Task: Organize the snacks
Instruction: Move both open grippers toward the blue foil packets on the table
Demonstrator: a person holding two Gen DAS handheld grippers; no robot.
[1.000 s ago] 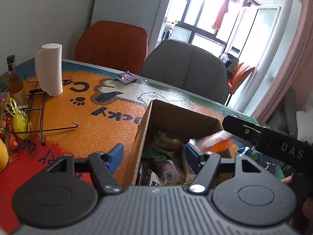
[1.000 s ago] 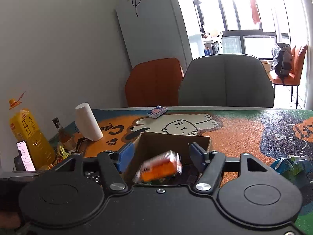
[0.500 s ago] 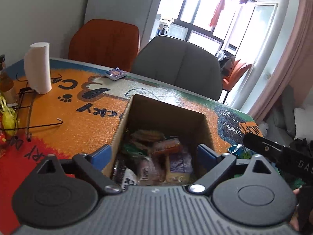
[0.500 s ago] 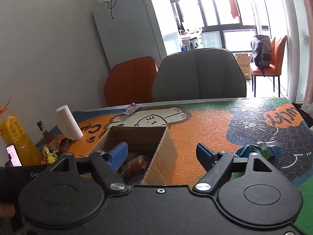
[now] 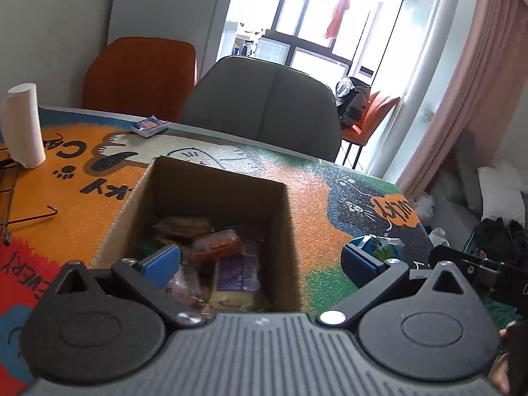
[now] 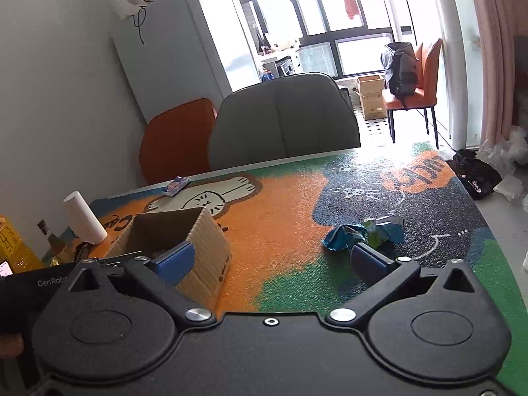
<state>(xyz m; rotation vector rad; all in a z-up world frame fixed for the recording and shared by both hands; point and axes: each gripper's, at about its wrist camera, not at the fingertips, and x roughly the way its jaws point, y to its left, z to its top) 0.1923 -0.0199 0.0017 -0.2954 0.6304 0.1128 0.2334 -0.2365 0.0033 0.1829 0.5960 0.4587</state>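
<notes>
An open cardboard box (image 5: 211,178) stands on the cat-print table mat and holds several snack packets, with an orange packet (image 5: 217,244) on top and a purple-and-yellow one (image 5: 236,277) in front. My left gripper (image 5: 260,264) hovers over the box's near right corner; its jaws are opening wide and hold nothing. In the right wrist view the box (image 6: 204,241) is at the lower left. My right gripper (image 6: 272,260) is to the right of it above the mat, its jaws also opening and empty. Crumpled blue-green snack packets (image 6: 363,234) lie just beyond its right finger.
A small blue packet (image 5: 150,125) lies at the table's far edge. A paper roll (image 5: 23,125) and a wire rack (image 5: 19,217) are at the left, with bottles (image 6: 13,247) beside them. A grey chair (image 5: 264,105) and an orange chair (image 5: 138,72) stand behind the table.
The orange packet left the right gripper and now lies in the box. Both grippers have opened wider and shifted right, the right one off the box toward the blue-green packets.
</notes>
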